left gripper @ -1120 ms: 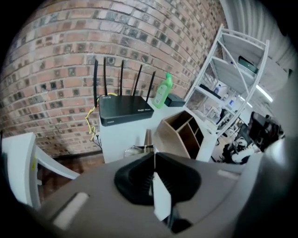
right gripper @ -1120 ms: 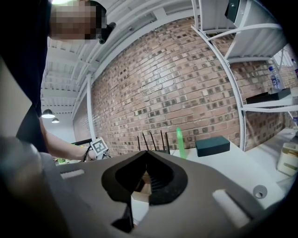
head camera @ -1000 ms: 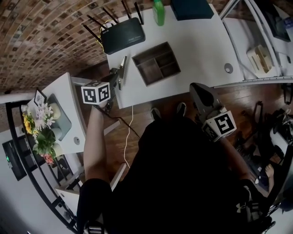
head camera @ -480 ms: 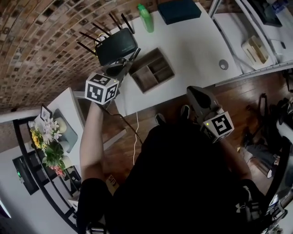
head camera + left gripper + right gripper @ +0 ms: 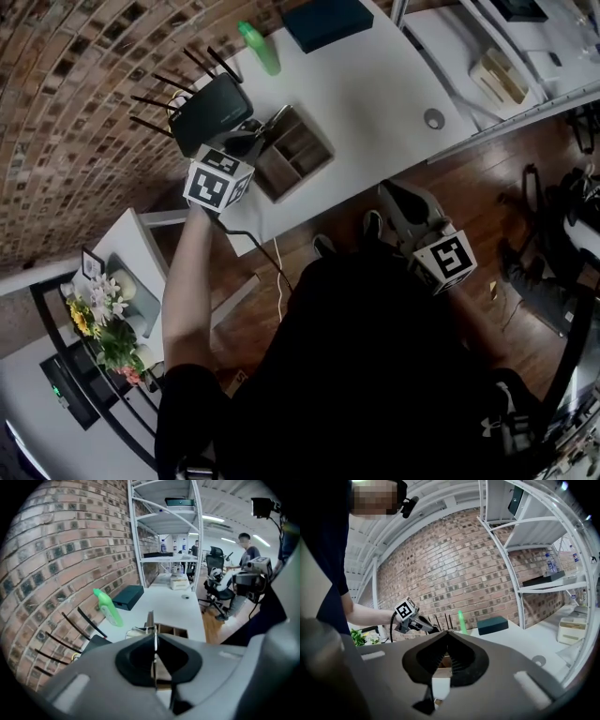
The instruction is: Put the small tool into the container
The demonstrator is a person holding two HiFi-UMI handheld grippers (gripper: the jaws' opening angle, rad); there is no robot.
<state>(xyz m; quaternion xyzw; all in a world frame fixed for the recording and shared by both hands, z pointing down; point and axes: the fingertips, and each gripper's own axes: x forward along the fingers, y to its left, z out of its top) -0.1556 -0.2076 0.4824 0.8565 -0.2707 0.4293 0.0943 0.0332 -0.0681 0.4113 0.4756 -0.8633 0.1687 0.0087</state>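
Note:
My left gripper is shut on the small tool, a thin grey metal strip. It holds the tool above the left edge of the wooden container, a divided open tray on the white table. In the left gripper view the tool sticks out past the shut left gripper, with the container just beyond. My right gripper hangs shut and empty off the table's front edge, near the person's body. Its tips meet in the right gripper view.
A black router with antennae sits left of the container. A green bottle and a dark box stand further back. A cable hole is at the table's right. A white shelf rack stands behind; a person is beyond it.
My left gripper has carried the tool from the table's left edge forward and right, to over the container's left side. The right gripper has stayed in place.

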